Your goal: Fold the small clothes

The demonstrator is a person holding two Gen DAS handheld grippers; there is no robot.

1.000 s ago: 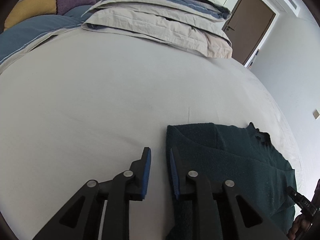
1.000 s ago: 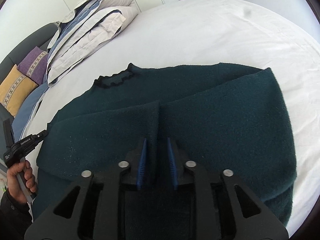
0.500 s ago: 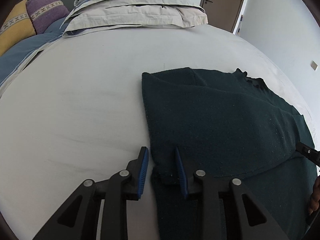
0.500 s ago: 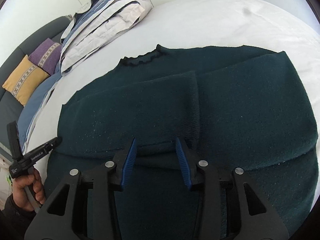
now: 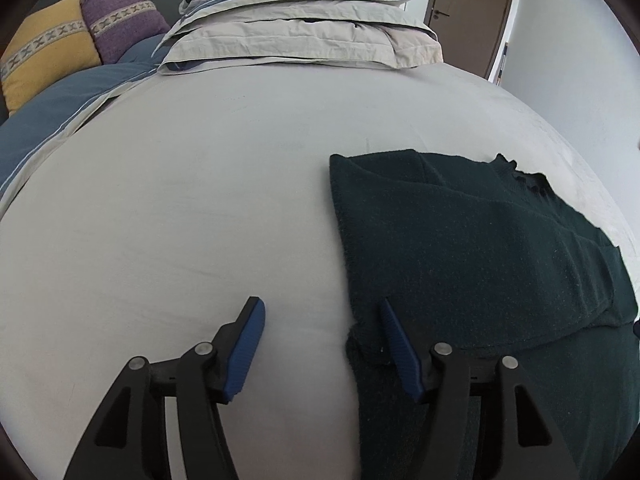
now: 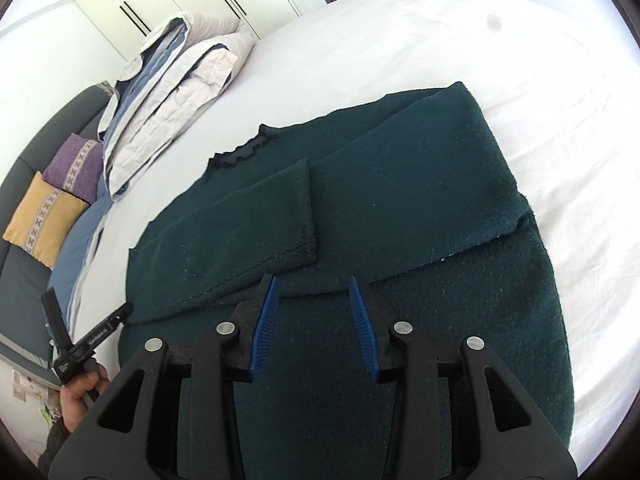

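The left hand-held gripper (image 5: 322, 334) has just been opening and stands released at the left edge of the dark green sweater (image 5: 460, 248) — which lies flat on the white bed (image 5: 180, 200), sleeves folded in. The right hand-held gripper (image 6: 314, 300) hovers over the sweater's lower middle — jaws apart, gripping nothing.
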